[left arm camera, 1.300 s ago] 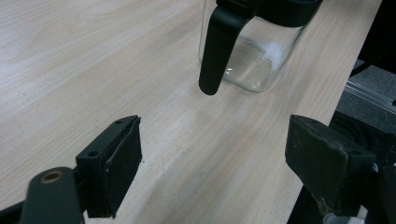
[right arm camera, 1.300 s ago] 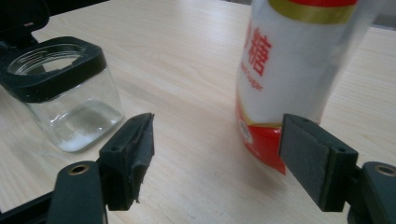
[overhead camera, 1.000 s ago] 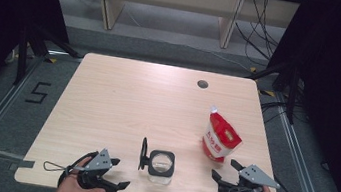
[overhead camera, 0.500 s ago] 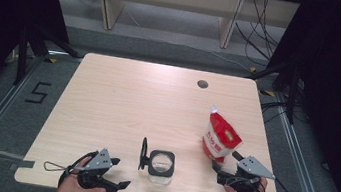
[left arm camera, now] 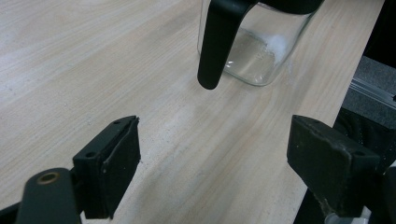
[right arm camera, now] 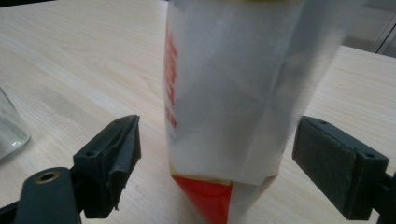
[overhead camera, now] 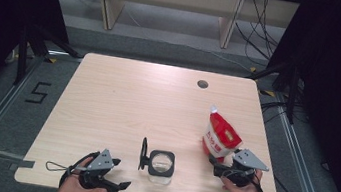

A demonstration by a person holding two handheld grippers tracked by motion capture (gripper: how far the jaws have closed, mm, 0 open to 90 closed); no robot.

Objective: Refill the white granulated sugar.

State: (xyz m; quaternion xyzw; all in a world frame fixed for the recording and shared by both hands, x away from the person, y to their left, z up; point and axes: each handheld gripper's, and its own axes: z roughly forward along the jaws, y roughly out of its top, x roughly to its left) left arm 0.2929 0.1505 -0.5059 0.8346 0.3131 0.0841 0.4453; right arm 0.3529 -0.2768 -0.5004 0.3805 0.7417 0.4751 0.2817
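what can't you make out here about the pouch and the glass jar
- Pouch: its top is cut off by the upper edge of the right gripper view, and the print is blurred there; in the high view the lettering is too small to read.
- Glass jar: its rim and lid are cut off by the top edge of the left gripper view.
- Jar contents: a little white at the bottom; what it is cannot be told.

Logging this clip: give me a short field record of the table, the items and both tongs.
table: light wood
jar: clear glass, black handle, lid swung open, near front edge
pouch: red and white, upright, right of jar
left tongs: open, aimed at jar handle
right tongs: open, jaws either side of pouch, not closed
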